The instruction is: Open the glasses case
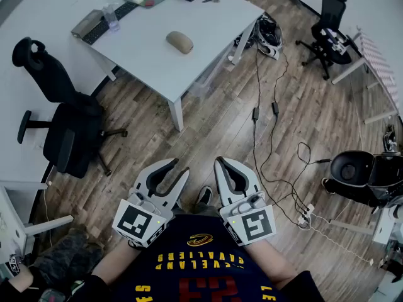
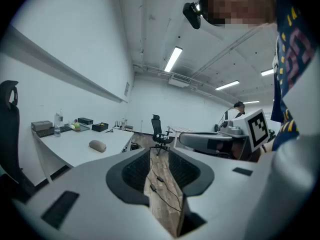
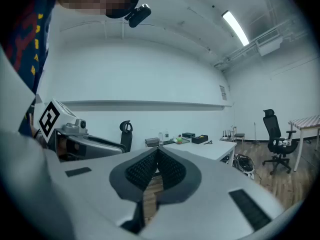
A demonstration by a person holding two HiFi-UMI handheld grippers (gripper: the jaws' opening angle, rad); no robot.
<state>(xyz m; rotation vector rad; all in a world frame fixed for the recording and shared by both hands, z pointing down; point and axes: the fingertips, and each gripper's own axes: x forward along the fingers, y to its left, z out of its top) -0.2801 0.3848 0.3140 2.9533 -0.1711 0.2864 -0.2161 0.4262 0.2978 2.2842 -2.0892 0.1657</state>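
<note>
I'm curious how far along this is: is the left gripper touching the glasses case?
Apart. In the head view the left gripper hangs over the floor near the person, while the glasses case lies on the table.

1. my head view looks steeply down from high up; the table point(image 1: 208, 36) and case point(image 1: 179, 41) lie well ahead.
2. my two gripper views look nearly level, low, both toward that table.
</note>
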